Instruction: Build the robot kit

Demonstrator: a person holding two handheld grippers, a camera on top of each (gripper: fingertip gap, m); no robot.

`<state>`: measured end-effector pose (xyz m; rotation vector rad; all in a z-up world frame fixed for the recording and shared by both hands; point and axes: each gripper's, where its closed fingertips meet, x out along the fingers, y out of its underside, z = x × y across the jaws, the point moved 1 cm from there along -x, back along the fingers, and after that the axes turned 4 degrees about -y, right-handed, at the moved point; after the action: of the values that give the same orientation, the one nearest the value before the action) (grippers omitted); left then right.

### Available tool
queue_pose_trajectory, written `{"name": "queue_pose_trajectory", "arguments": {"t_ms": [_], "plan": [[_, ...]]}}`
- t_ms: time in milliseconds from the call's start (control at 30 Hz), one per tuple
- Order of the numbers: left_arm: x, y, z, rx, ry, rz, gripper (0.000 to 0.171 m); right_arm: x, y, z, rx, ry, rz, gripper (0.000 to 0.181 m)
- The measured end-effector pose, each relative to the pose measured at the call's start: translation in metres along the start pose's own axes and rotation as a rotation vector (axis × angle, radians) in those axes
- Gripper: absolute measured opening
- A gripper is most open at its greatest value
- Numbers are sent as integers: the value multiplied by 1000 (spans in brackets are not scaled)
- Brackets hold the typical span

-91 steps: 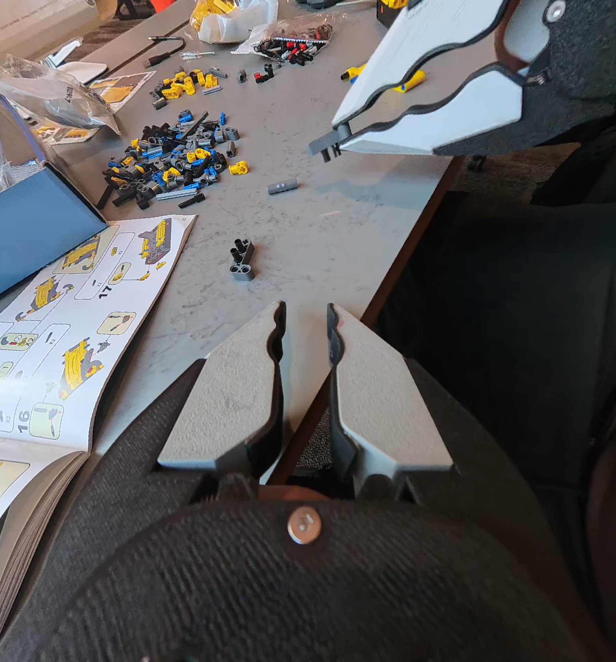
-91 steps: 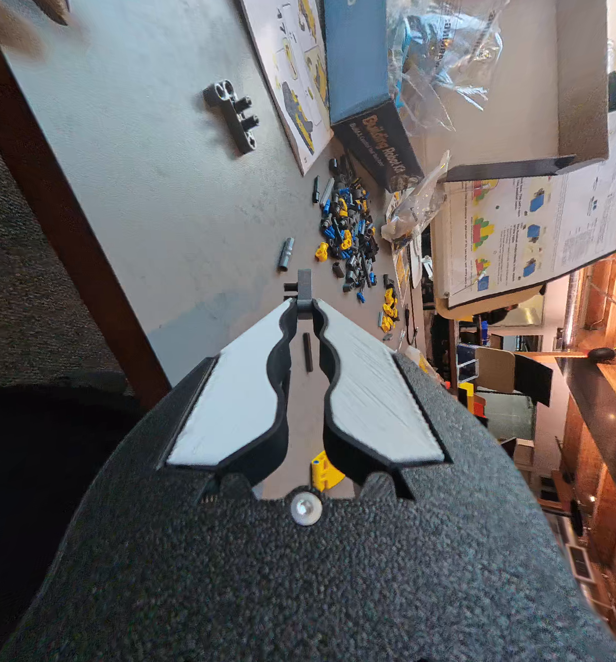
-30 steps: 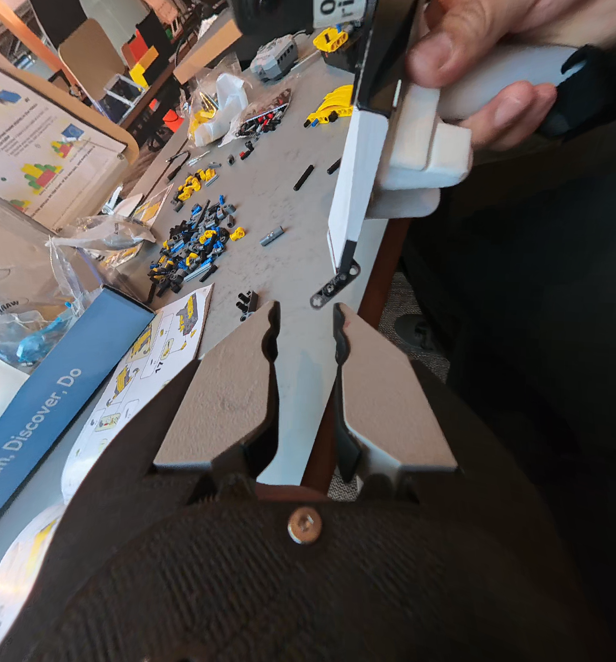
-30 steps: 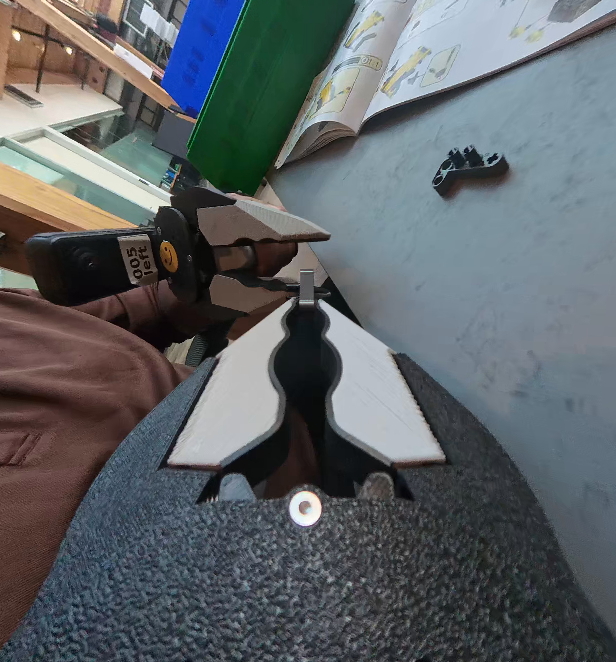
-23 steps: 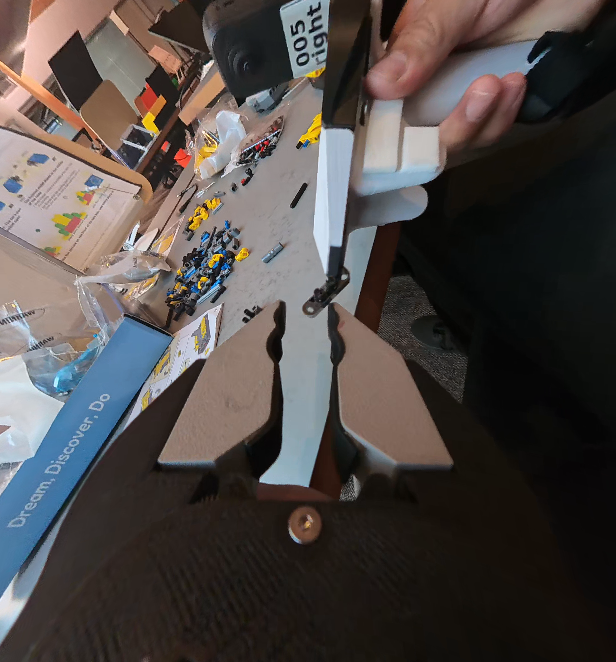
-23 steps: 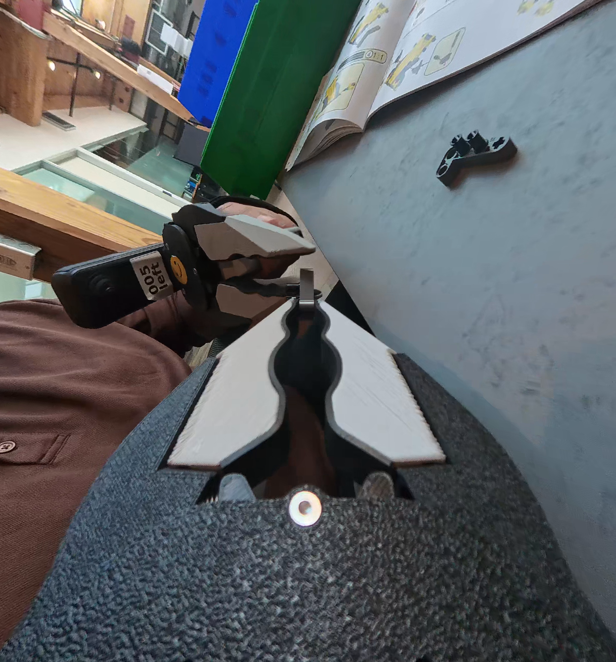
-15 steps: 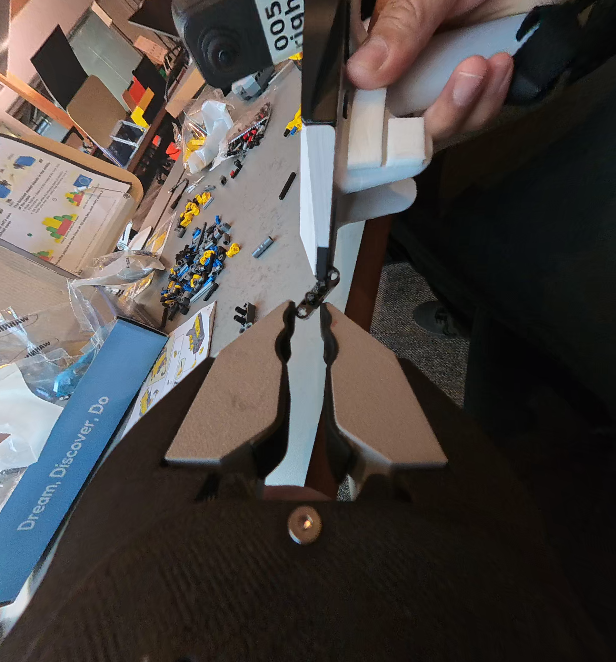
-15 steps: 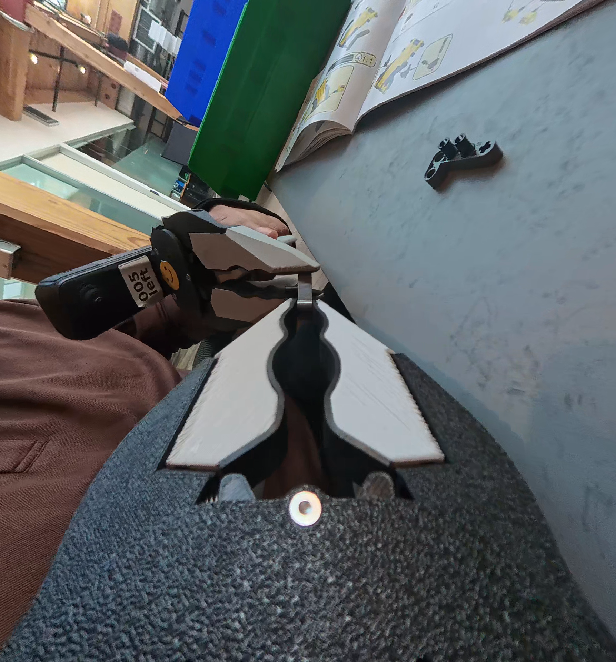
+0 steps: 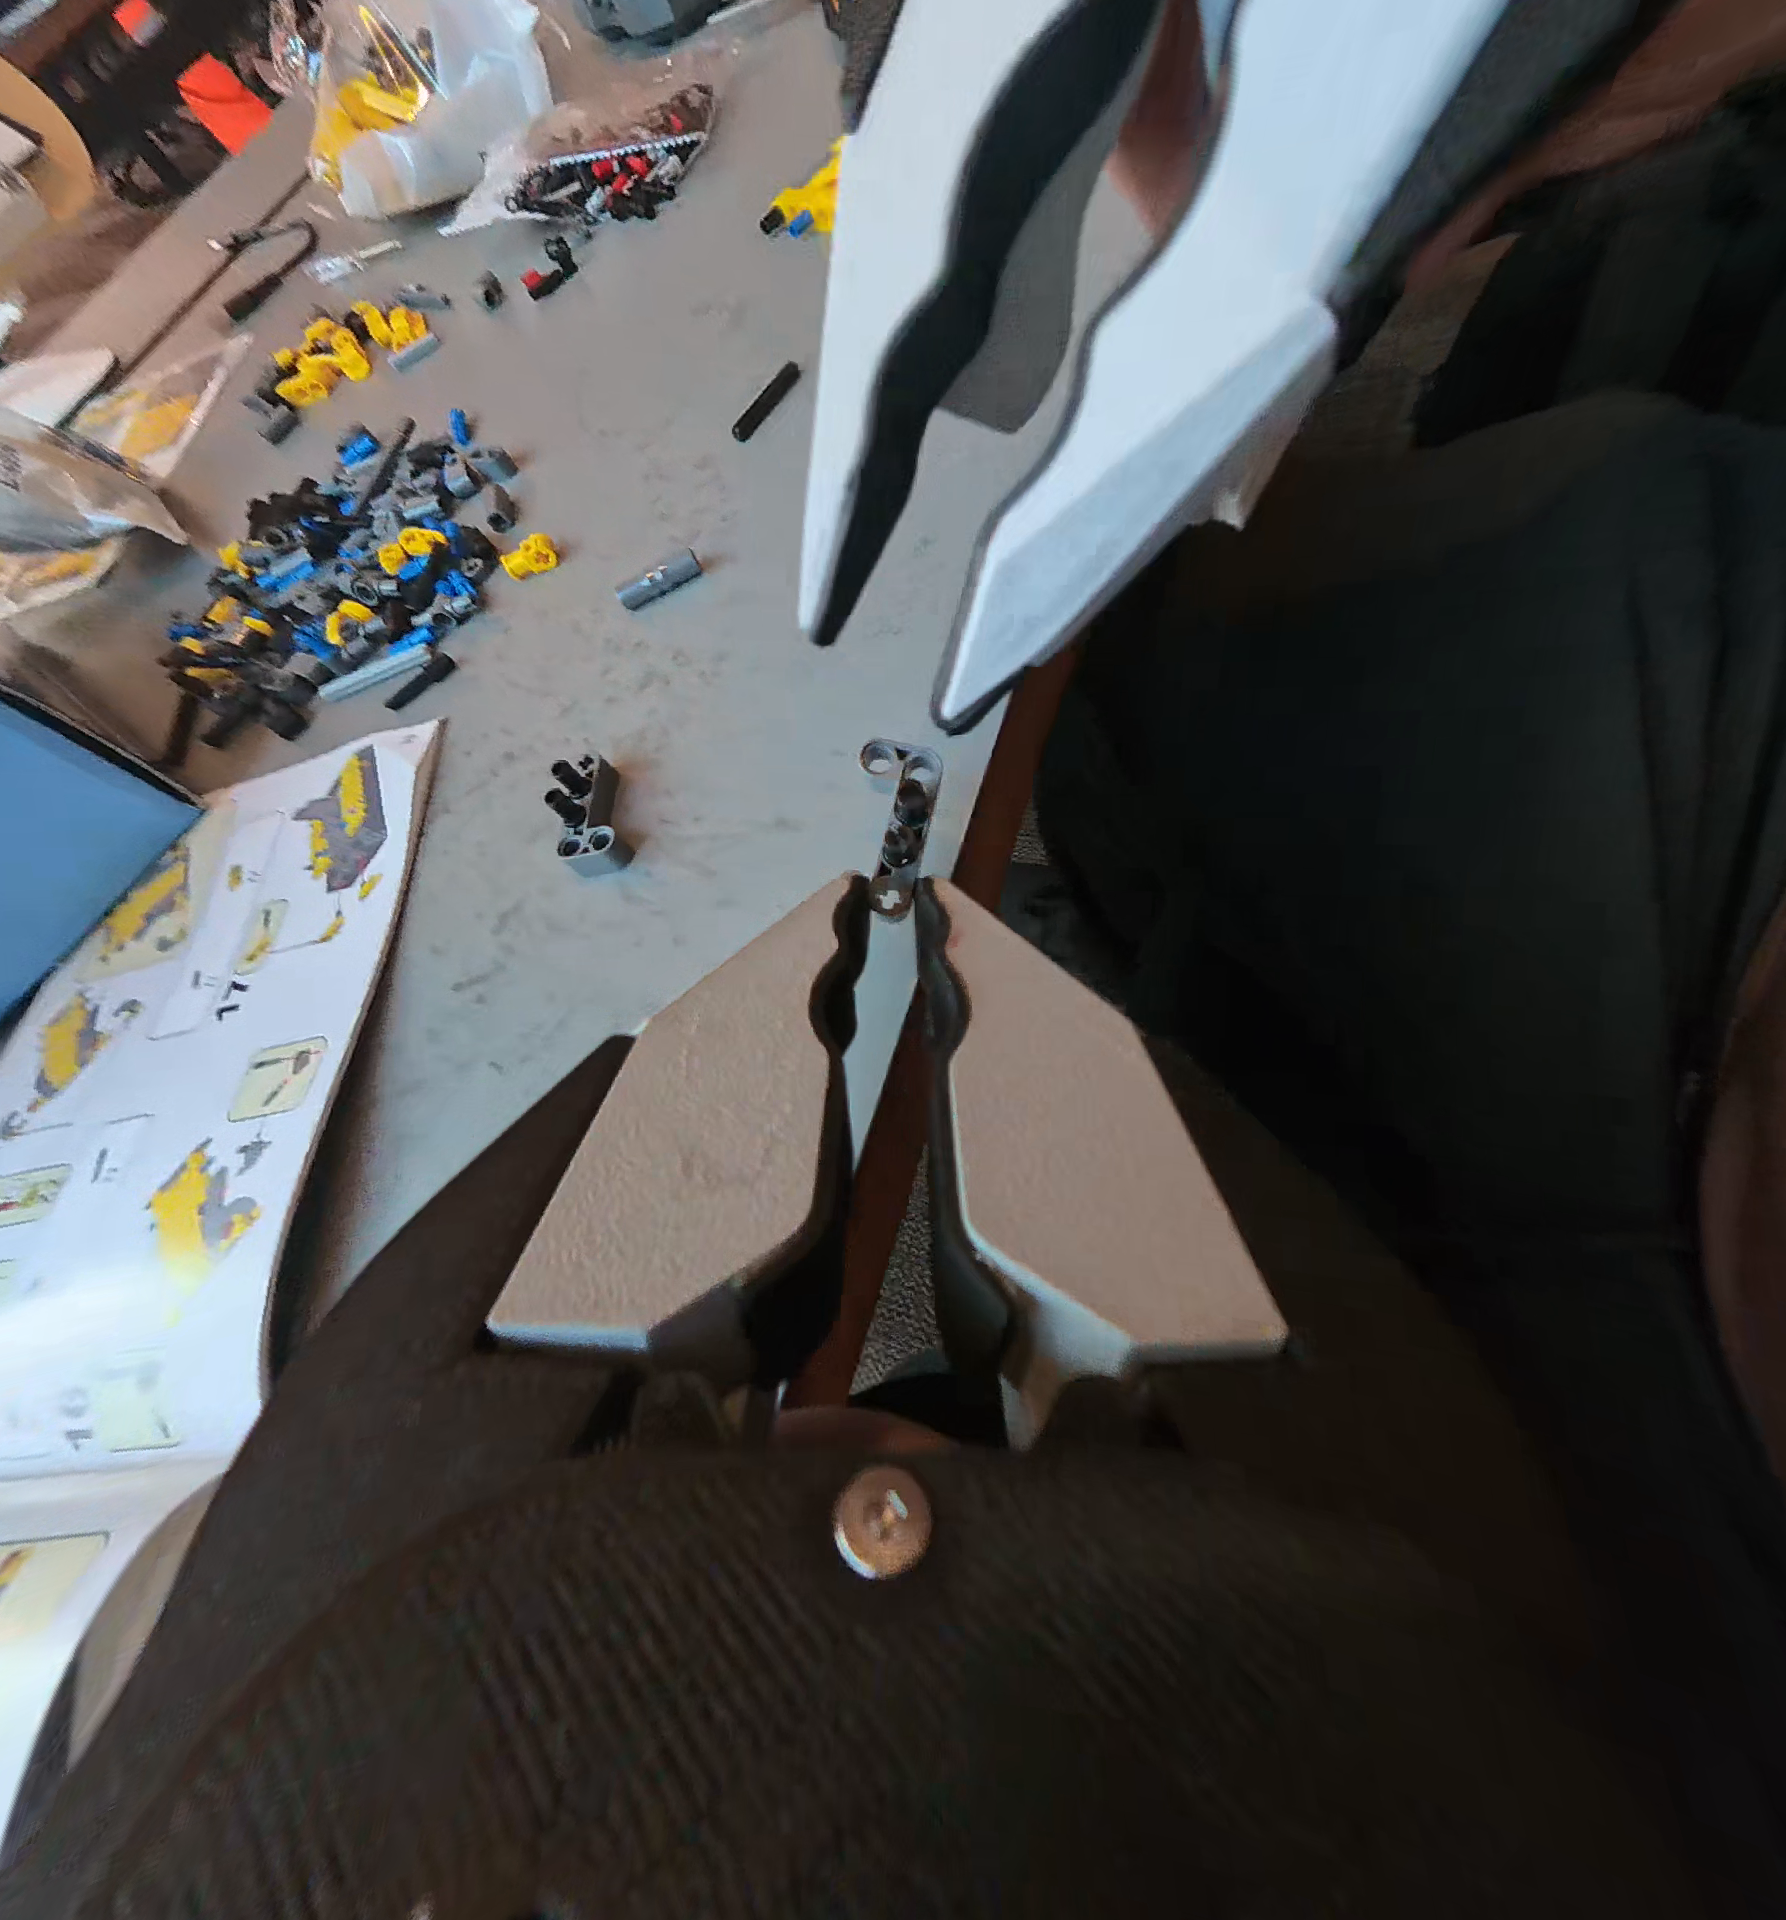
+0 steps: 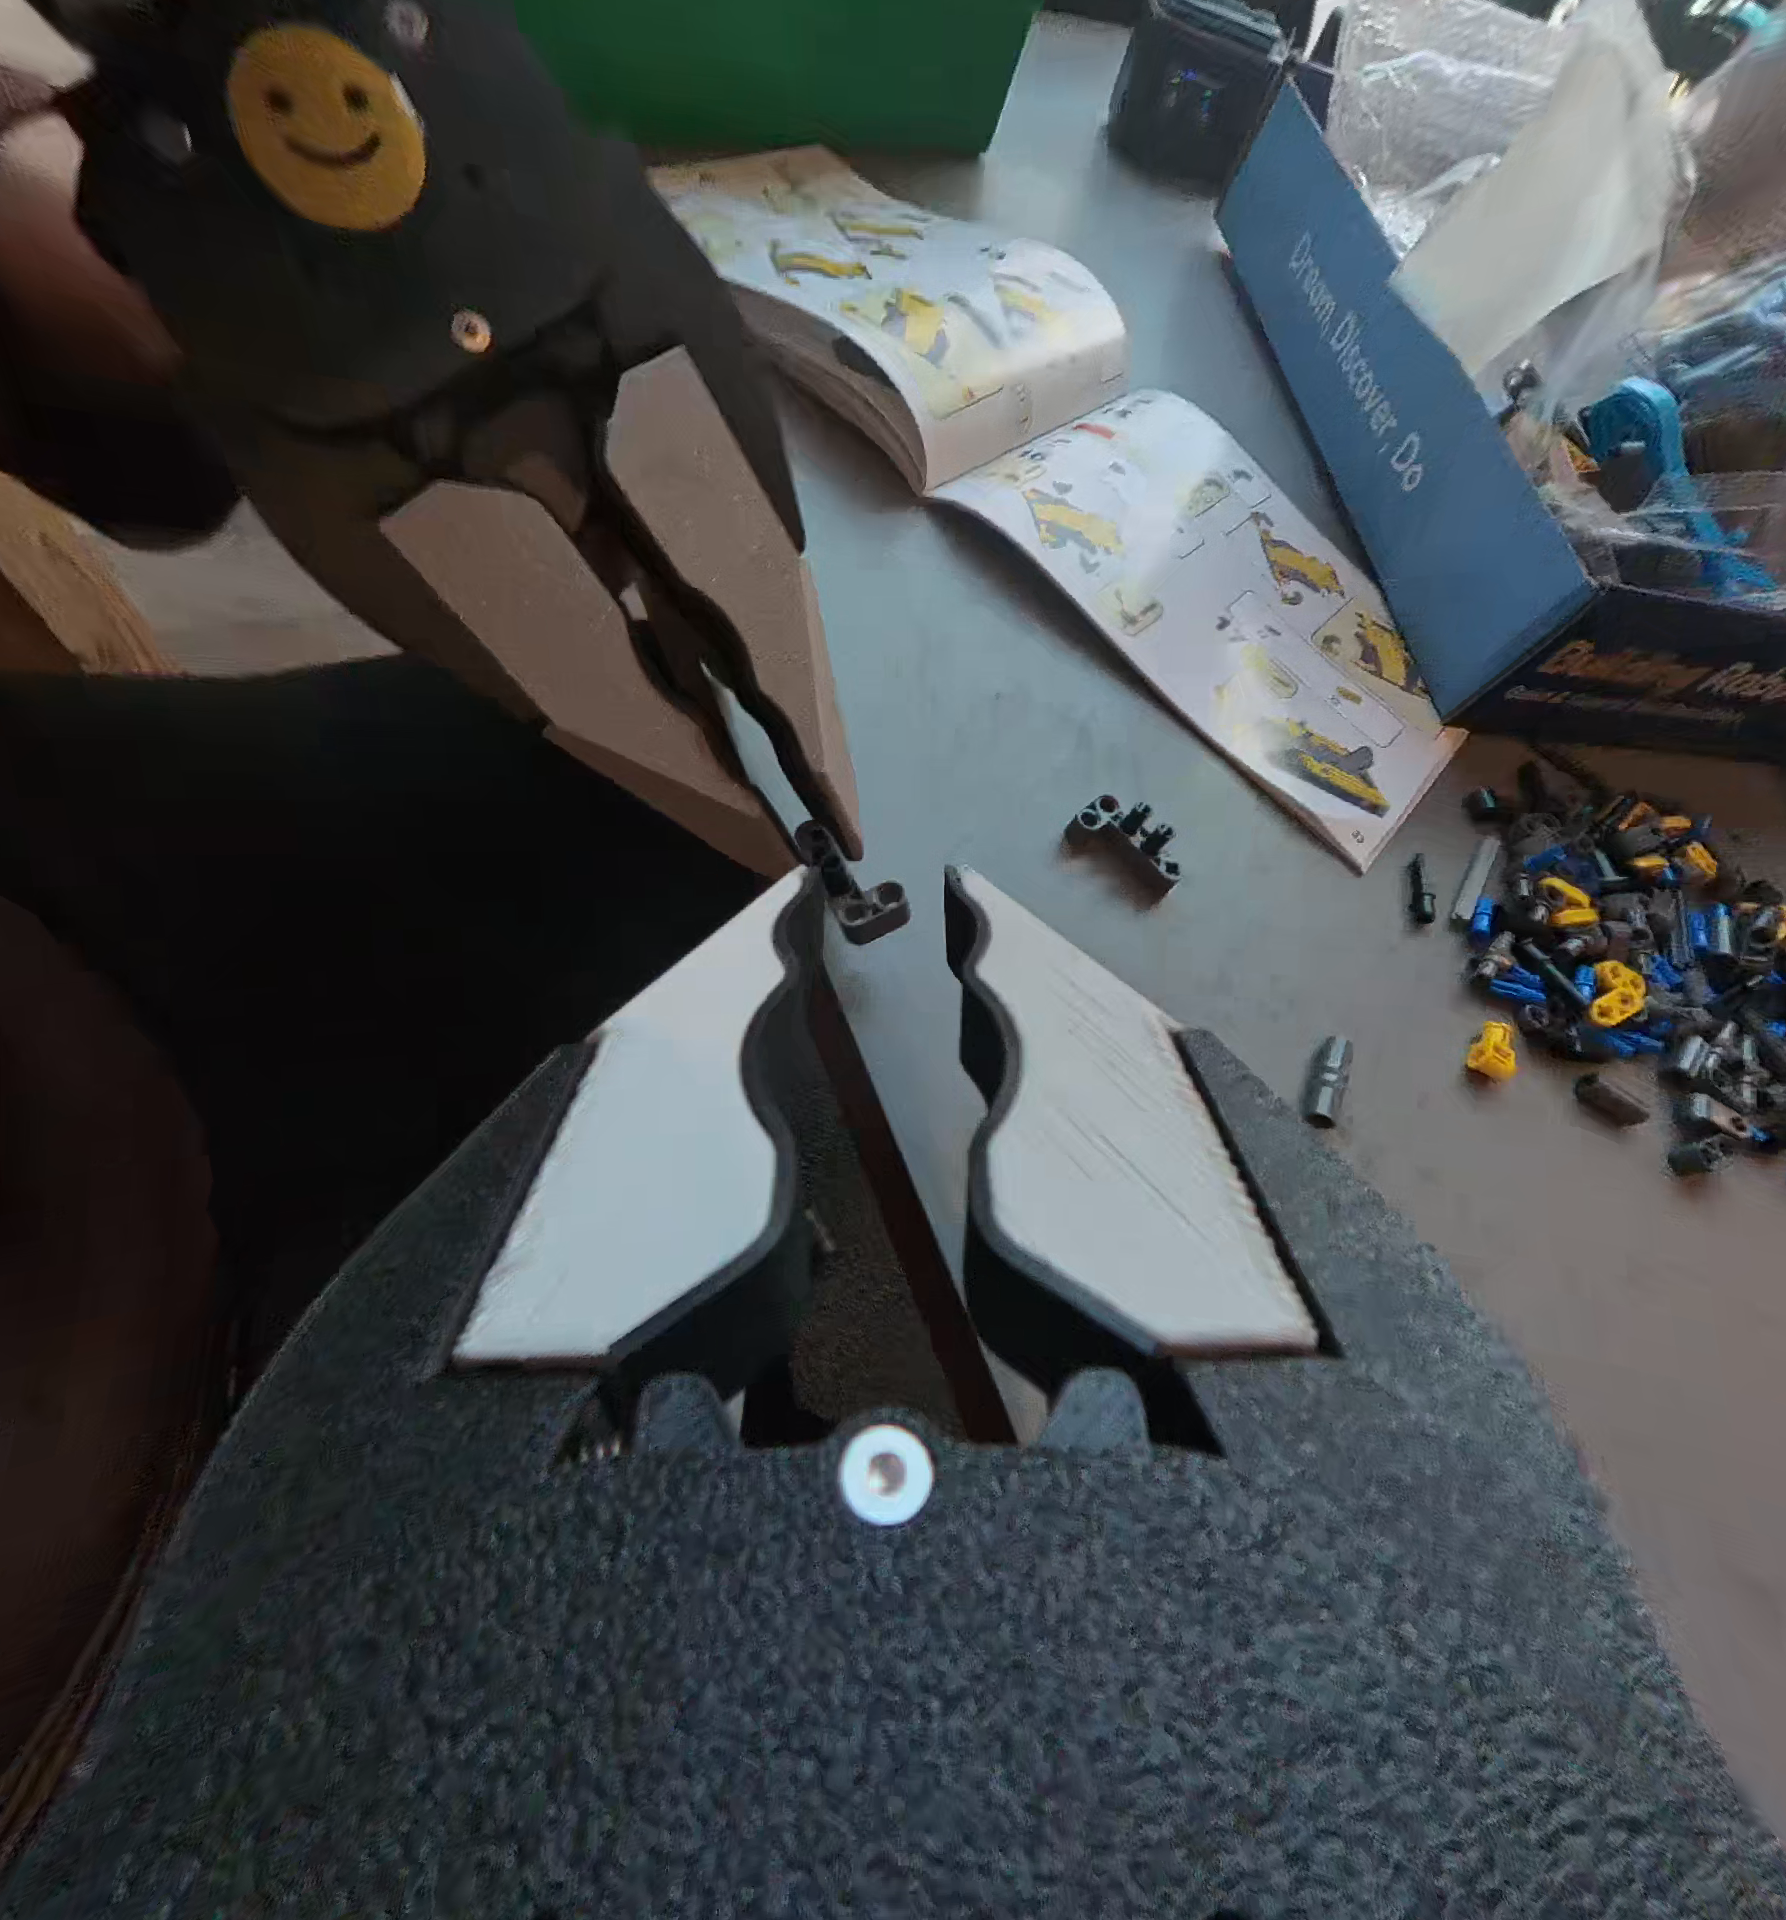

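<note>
My left gripper is shut on the end of a grey L-shaped beam with black pins, held above the table's near edge. My right gripper is open and empty, its fingertips on either side of the beam's free end, not touching it. In the left wrist view the right gripper hangs open just beyond the beam. In the right wrist view the left gripper comes in from the upper left, pinching the beam. A second grey L-piece with black pins lies on the grey table.
A pile of small black, blue and yellow parts lies left of centre, with a loose grey connector beside it. An open instruction booklet, a blue box and plastic bags stand around. The table's brown edge runs under the grippers. Left tips and right tips are each some 12 cm from the loose grey connector. Look for it in the right wrist view too.
My left gripper closed on the beam that the right gripper held. My right gripper opened, let it go and drew back slightly. Both views swung round.
</note>
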<state>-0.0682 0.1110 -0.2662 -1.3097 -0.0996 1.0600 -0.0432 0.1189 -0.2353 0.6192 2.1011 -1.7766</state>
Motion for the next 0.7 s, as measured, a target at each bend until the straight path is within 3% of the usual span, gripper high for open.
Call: {"name": "queue_pose_trajectory", "arguments": {"t_ms": [133,367,567,700], "plan": [[1,4,3,-9,-16,20,5,10,7,8,2,-26,38,21],[-1,2,5,-74,5,-3,5,14,-2,0,26,-10,-28,10],[-6,-4,13,-439,124,-55,5,14,2,-7,70,4,-59,18],[-7,-4,18,-573,159,-59,5,18,7,-9,51,17,-40,20]]}}
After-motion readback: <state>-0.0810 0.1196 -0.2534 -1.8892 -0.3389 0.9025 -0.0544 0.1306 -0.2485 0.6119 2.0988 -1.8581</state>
